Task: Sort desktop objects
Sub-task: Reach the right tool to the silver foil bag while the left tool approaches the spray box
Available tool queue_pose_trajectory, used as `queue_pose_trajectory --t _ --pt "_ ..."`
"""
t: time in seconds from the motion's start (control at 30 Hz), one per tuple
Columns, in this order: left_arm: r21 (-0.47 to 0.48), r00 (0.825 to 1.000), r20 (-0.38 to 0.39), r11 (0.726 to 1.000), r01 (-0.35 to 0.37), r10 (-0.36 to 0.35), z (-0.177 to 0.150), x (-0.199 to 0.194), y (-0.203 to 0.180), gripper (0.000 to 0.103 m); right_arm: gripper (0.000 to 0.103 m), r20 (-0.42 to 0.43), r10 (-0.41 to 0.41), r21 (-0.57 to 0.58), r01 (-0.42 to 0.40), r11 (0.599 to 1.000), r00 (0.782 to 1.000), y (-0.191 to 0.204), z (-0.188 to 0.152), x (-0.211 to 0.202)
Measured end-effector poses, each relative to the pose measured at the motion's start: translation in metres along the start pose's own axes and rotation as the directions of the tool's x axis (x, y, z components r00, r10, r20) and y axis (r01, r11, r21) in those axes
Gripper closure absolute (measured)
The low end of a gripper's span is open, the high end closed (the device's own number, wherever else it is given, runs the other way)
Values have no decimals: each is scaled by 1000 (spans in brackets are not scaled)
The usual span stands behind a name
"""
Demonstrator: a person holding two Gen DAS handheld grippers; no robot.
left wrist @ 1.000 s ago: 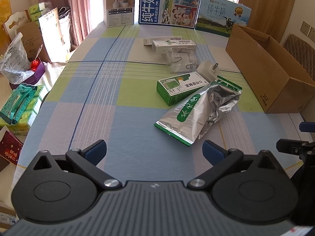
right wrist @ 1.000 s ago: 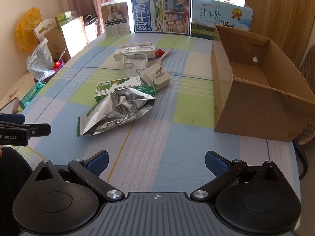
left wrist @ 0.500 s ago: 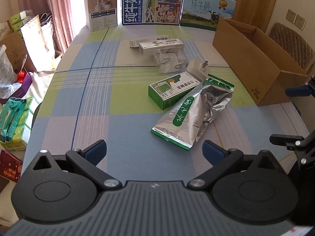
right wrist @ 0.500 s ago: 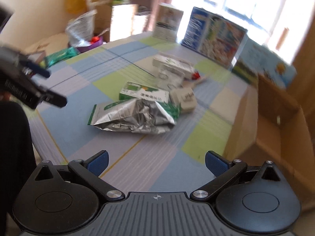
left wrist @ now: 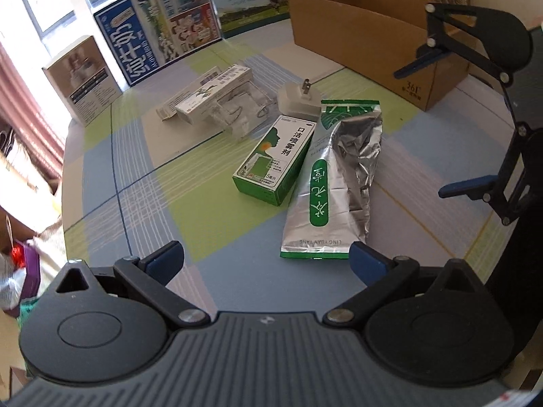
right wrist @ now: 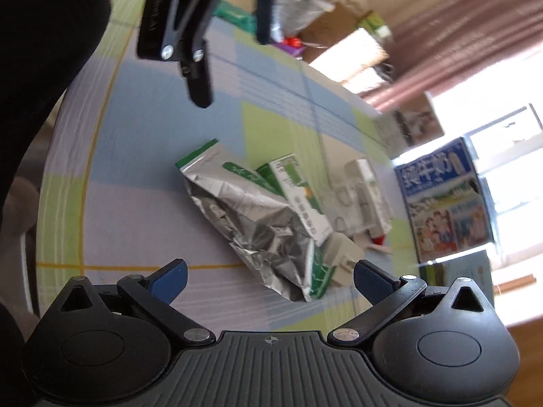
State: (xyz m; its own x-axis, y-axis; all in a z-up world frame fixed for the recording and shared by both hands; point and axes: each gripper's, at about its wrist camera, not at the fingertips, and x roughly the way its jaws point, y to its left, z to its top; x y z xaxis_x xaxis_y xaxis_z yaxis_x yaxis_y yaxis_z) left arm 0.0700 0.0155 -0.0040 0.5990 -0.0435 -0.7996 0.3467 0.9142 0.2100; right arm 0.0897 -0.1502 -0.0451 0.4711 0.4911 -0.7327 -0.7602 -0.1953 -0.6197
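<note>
Both tools agape, empty: left tool (left wrist: 266, 259); right tool (right wrist: 269, 276); crinkled foil pouch (left wrist: 334, 183) beside flat green carton (left wrist: 275, 161).

We see a home dining room, checked tablecloth (left wrist: 142, 183), pink curtains (left wrist: 23, 115) beside it, milk cartons (left wrist: 159, 30) at its far edge, shopping bags beyond.

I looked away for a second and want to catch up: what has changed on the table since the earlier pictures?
Both grippers moved in toward the foil pouch: the left gripper came closer, and the right gripper rolled sideways and hangs over it. Both are open and hold nothing. The pouch, green box, plug adapter and cardboard box stayed put.
</note>
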Motion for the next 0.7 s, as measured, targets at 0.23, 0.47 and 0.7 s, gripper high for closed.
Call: queue_pose_trajectory --t 0.23,0.47,0.7 --pt "192 1000 -13 981 26 -24 9 22 -2 1 2 2 -12 -200 12 980 1000 -4 2 45" --pt "339 997 -41 937 81 -71 12 46 -4 1 2 -6 27 -291 -27 956 1000 -21 6 82" --pt "355 994 -43 928 110 -101 26 59 9 1 2 -8 67 -368 -65 928 998 -31 14 103"
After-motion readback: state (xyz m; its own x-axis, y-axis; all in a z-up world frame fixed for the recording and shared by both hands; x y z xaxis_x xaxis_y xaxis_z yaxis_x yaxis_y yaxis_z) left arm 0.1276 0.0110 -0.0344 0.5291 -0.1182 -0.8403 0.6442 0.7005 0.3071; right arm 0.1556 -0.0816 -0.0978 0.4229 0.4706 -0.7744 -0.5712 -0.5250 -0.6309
